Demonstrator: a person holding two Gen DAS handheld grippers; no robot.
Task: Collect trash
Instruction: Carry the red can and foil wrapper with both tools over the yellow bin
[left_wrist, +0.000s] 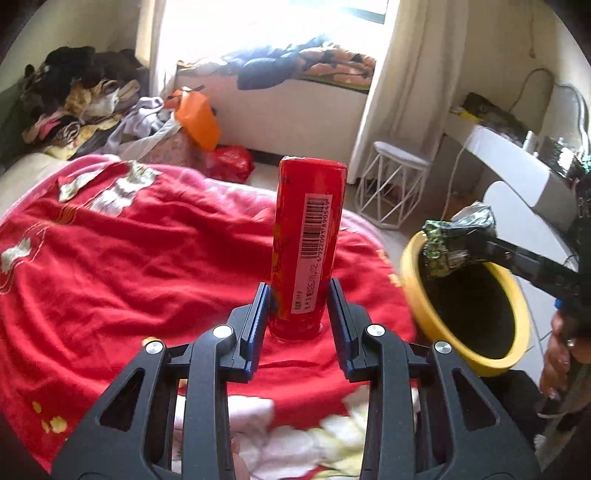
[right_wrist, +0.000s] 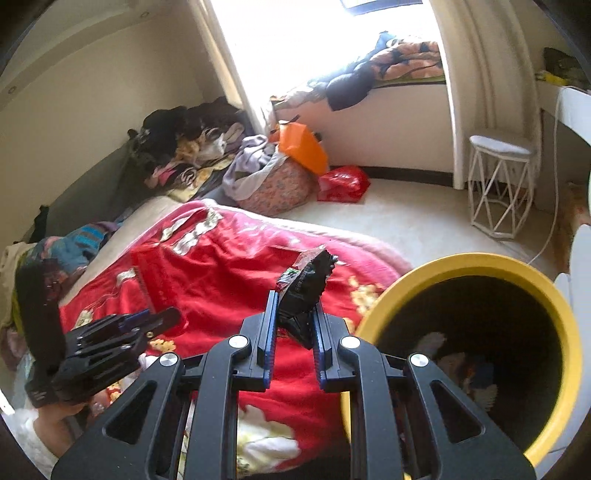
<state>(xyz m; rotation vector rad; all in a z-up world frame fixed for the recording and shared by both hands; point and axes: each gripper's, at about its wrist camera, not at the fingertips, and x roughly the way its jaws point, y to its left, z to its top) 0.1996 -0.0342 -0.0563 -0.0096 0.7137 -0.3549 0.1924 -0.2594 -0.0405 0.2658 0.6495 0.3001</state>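
My left gripper (left_wrist: 299, 295) is shut on a tall red tube (left_wrist: 306, 240) with a white barcode label, held upright above the red blanket (left_wrist: 129, 258). To its right stands a yellow bin (left_wrist: 410, 280) with a dark inside. My right gripper (left_wrist: 476, 247) reaches in from the right, shut on a crumpled green and silver wrapper (left_wrist: 454, 240) over the bin's near rim. In the right wrist view the right gripper (right_wrist: 295, 317) pinches the dark wrapper (right_wrist: 304, 288) just left of the yellow bin (right_wrist: 480, 262), which holds some trash. The left gripper (right_wrist: 162, 319) shows at the far left.
The bed's red blanket (right_wrist: 221, 266) fills the foreground. Beyond it on the floor are a basket of clothes with an orange bag (right_wrist: 301, 147), a red plastic bag (right_wrist: 343, 182) and a white wire stool (right_wrist: 500, 184). A white desk (left_wrist: 517, 173) stands behind the bin.
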